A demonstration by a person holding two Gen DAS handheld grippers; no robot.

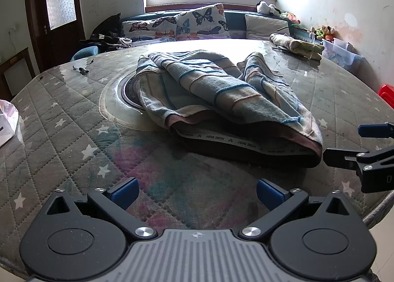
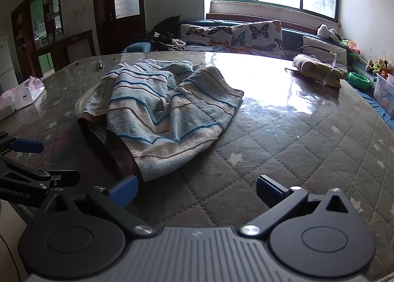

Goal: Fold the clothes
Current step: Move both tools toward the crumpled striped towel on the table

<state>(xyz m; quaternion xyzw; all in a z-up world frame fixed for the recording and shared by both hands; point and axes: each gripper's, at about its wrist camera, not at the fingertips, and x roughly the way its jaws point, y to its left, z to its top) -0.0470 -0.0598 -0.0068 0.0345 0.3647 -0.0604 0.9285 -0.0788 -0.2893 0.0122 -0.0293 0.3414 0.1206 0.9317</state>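
Both our left gripper [image 1: 195,192] and right gripper [image 2: 195,190] are spread and empty; we should pinch the striped pants [image 1: 221,94] at mid-frame by the waistband corners.

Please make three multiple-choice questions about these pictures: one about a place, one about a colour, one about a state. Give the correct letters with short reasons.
1. Where does the striped garment lie?
A. on the sofa
B. on the quilted table
C. on the floor

2. What colour is the garment's waistband?
A. dark brown
B. red
C. white

3. In what state are the left gripper and the right gripper?
A. both shut on the garment
B. one open, one shut
C. both open, holding nothing

Answers:
1 B, the garment lies crumpled on the star-patterned table cover.
2 A, a dark brown band edges the near end.
3 C, each wrist view shows the blue pads wide apart with only the table between them.
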